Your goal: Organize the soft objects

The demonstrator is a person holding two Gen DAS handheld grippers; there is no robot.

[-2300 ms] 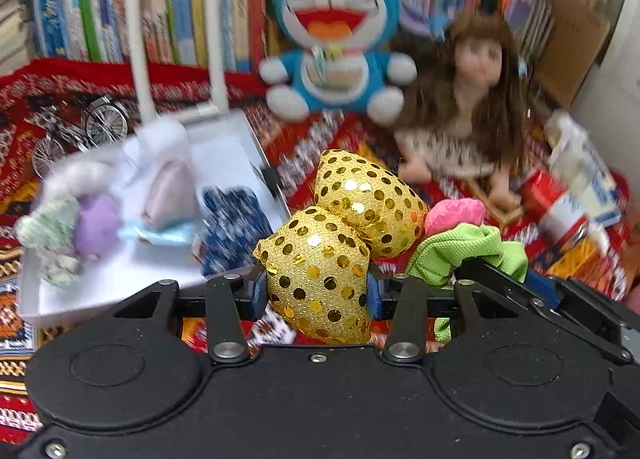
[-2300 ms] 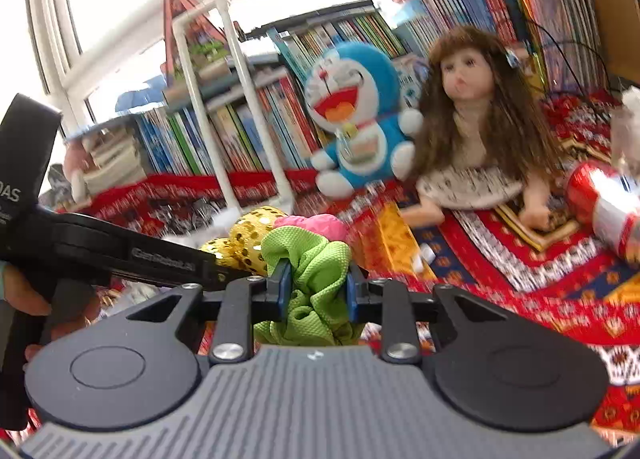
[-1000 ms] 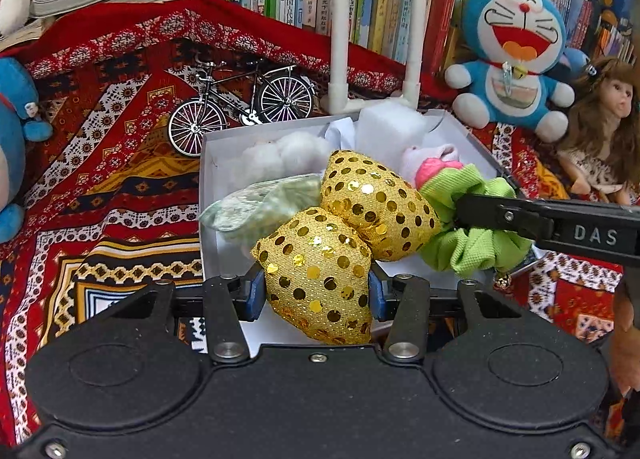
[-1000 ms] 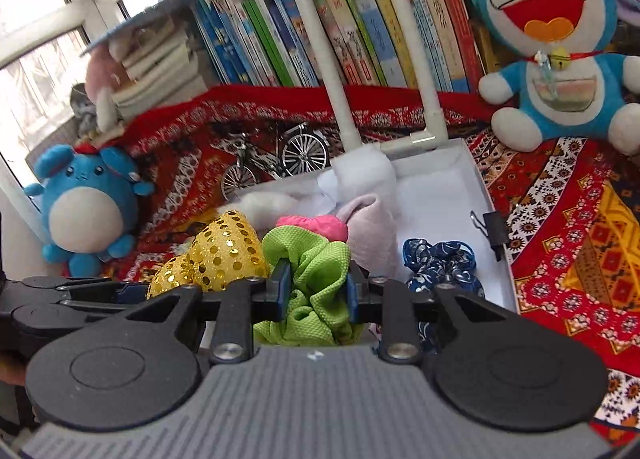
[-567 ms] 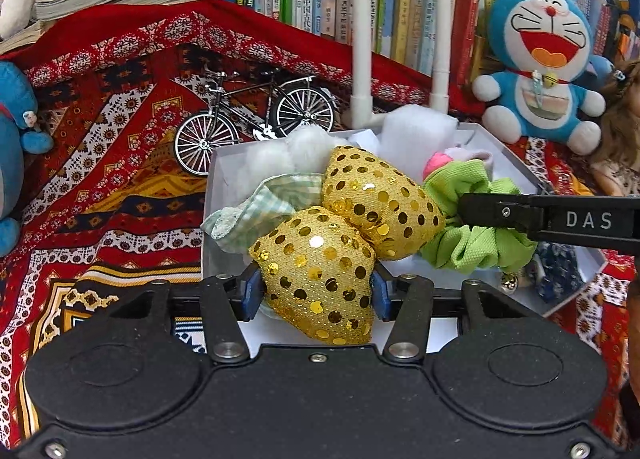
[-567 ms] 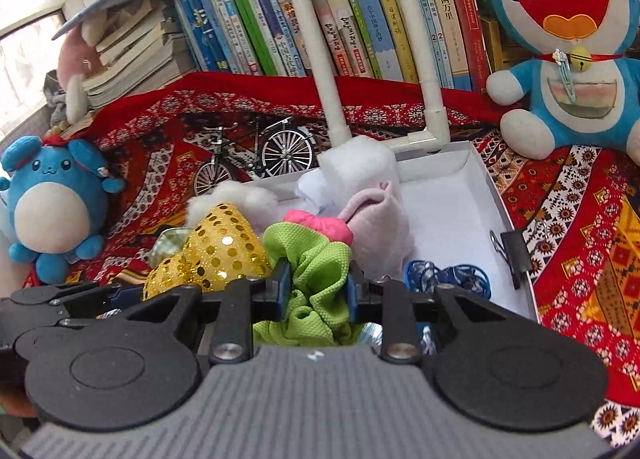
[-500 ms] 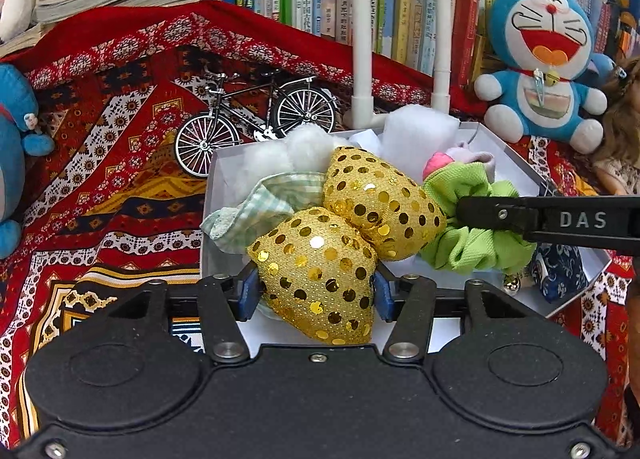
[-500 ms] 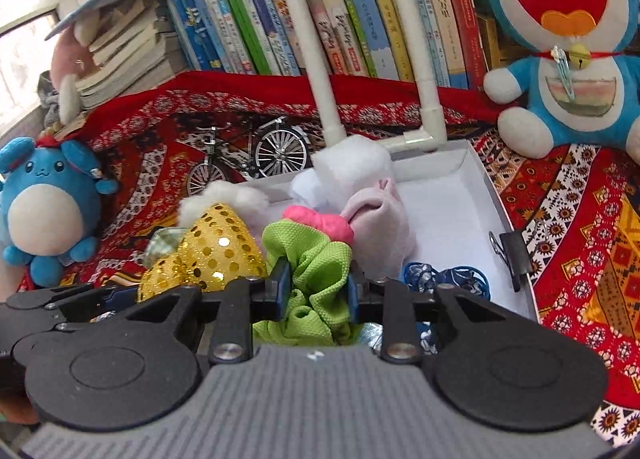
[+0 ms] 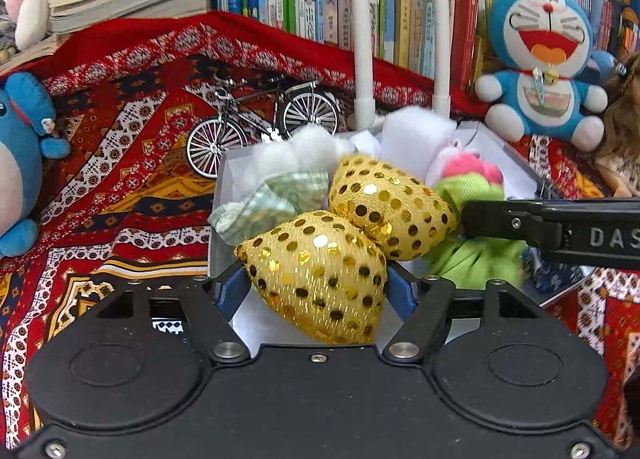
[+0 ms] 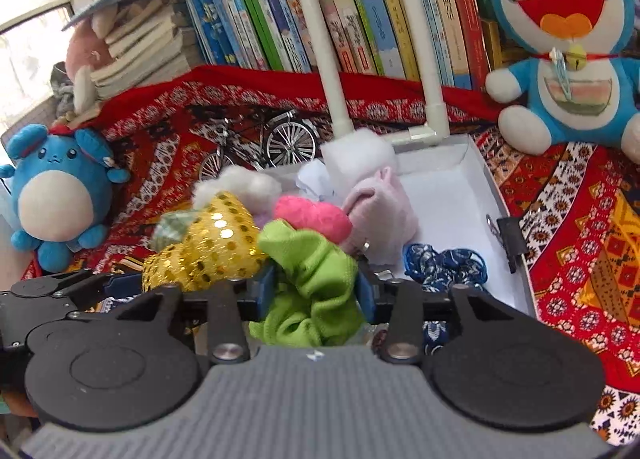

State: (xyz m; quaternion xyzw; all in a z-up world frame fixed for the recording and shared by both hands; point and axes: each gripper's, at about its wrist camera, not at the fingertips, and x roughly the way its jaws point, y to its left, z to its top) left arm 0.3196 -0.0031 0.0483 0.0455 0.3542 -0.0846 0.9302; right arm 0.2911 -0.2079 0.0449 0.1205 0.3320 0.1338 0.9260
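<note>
Gold sequinned fabric, shaped as a puffy bow (image 9: 340, 247), is seen between the blue pads of the left gripper (image 9: 316, 291), whose jaws are opening; whether the pads are pressing on its sides cannot be told. The bow is held over the near end of a white tray (image 10: 460, 195). A green scrunchie (image 10: 312, 283) sits between the pads of the right gripper (image 10: 316, 291), whose jaws are also opening, and a gap is seen beside the cloth. A pink scrunchie (image 10: 312, 217) lies just behind the green one, touching it. Inside the tray, white stuffing (image 10: 360, 157), a pale pink cloth (image 10: 380, 215), a green checked cloth (image 9: 276, 195) and a blue patterned scrunchie (image 10: 444, 265) are gathered. The tray rests on a red patterned rug (image 9: 132, 147), near a model bicycle (image 9: 264, 123) and a Doraemon plush (image 9: 540, 71).
</note>
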